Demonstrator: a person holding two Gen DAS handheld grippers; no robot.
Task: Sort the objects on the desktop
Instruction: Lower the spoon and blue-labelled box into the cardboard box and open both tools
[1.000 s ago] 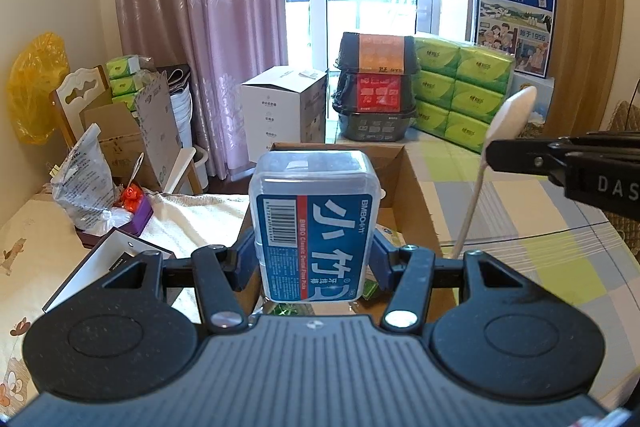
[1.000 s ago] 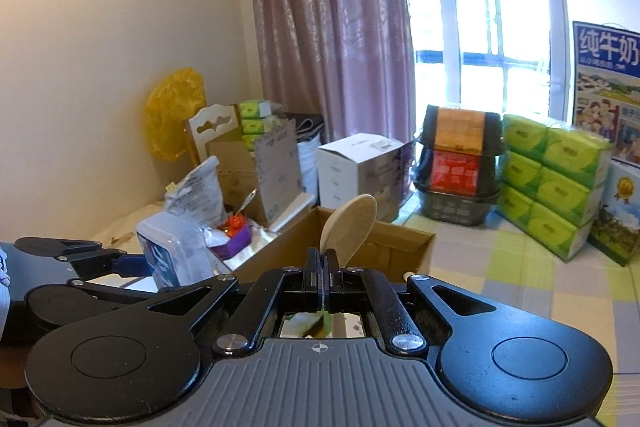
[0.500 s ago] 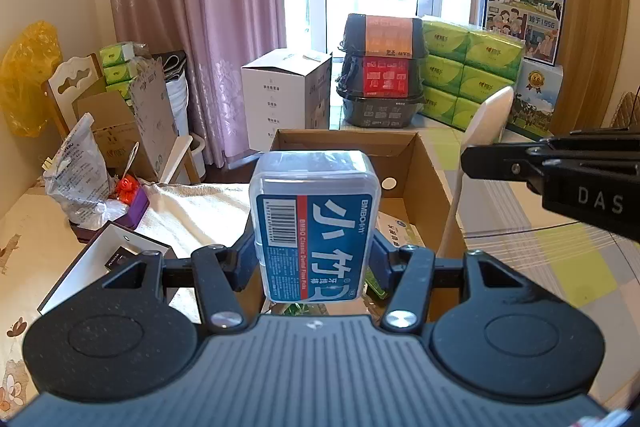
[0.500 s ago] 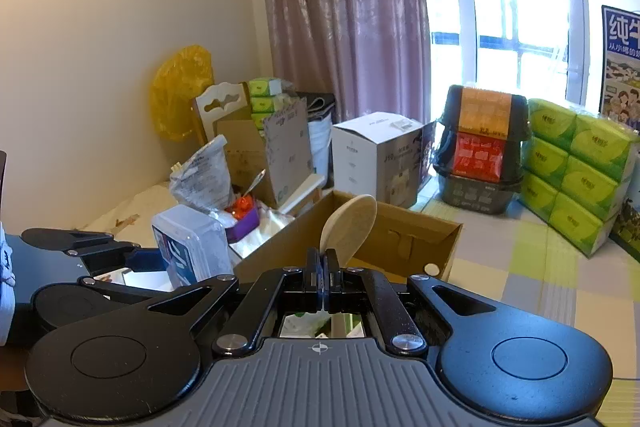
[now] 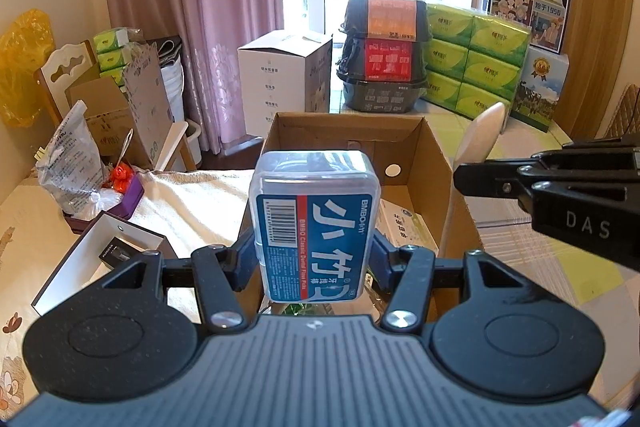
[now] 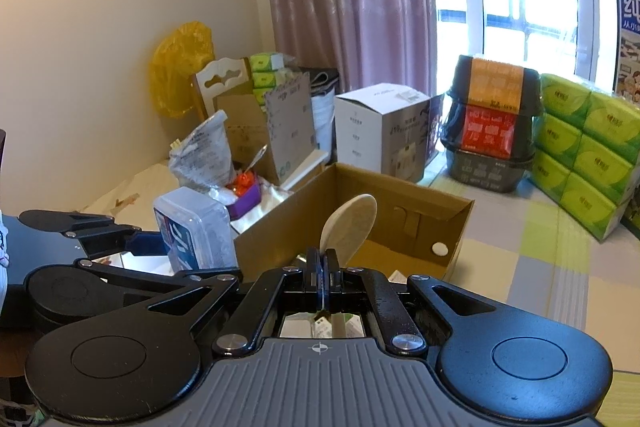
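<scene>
Gripping a clear floss-pick box (image 5: 315, 227) with a blue label, the left gripper (image 5: 314, 259) is holding it upright between its fingers, above the near edge of the open cardboard box (image 5: 436, 163). The right gripper (image 6: 323, 267) is sitting to the right of the carton, its fingers pressed together on the handle of a pale spoon (image 6: 349, 225), whose bowl is pointing upward. Tissue packs (image 5: 476, 63) are standing far right.
</scene>
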